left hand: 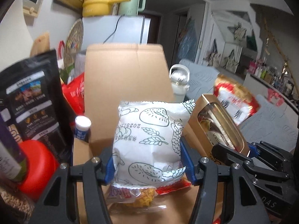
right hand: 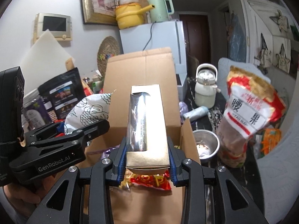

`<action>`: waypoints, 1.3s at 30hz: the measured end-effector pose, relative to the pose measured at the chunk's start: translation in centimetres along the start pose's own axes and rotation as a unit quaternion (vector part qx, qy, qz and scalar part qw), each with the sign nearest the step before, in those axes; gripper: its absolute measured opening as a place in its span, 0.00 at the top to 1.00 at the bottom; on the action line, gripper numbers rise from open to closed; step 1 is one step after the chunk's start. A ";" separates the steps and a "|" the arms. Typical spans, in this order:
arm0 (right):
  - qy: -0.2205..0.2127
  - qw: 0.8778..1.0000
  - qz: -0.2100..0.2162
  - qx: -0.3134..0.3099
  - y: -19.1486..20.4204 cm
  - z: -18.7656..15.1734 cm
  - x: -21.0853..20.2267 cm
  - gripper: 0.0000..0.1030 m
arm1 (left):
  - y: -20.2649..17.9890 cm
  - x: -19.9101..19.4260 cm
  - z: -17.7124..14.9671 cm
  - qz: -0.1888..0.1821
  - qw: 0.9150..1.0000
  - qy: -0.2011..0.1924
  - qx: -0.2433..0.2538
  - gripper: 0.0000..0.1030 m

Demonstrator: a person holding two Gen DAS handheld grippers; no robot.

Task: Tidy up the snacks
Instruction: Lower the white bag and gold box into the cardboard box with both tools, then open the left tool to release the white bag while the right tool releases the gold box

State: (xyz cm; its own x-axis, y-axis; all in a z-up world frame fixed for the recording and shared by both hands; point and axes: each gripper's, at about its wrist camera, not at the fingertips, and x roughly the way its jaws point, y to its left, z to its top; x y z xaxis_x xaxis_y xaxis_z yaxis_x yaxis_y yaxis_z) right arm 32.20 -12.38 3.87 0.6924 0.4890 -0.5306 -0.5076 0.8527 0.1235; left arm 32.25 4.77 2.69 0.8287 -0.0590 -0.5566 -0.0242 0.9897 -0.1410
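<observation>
Both tongs hold a snack over the box.

The left tongs (left hand: 149,166) squeeze a white bag with bread drawings (left hand: 149,140). The right tongs (right hand: 147,160) squeeze a long gold box with a clear window (right hand: 146,128). Both snacks hang side by side above the open cardboard box (right hand: 142,71), where a red packet (right hand: 151,181) lies. A big red nut bag (right hand: 248,119) stands to the right.

Matt brown cardboard box (right hand: 142,71), glossy gold carton (right hand: 146,123) with shiny foil window, smooth white plastic wrapper (left hand: 149,140).
</observation>
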 end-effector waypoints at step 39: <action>0.132 0.991 -0.030 0.000 -1.5 -2.5 8.8 0.57 | 0.5 8.5 -2.3 0.077 0.986 0.145 0.015 0.37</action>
State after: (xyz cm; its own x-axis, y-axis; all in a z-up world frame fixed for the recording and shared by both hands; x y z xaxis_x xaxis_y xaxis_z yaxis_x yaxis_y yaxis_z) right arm 37.75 -9.79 -3.11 0.5623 0.3726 -0.7382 -0.4701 0.8785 0.0852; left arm 38.00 4.42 -3.96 0.6223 0.0612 -0.7804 -0.1170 0.9930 -0.0153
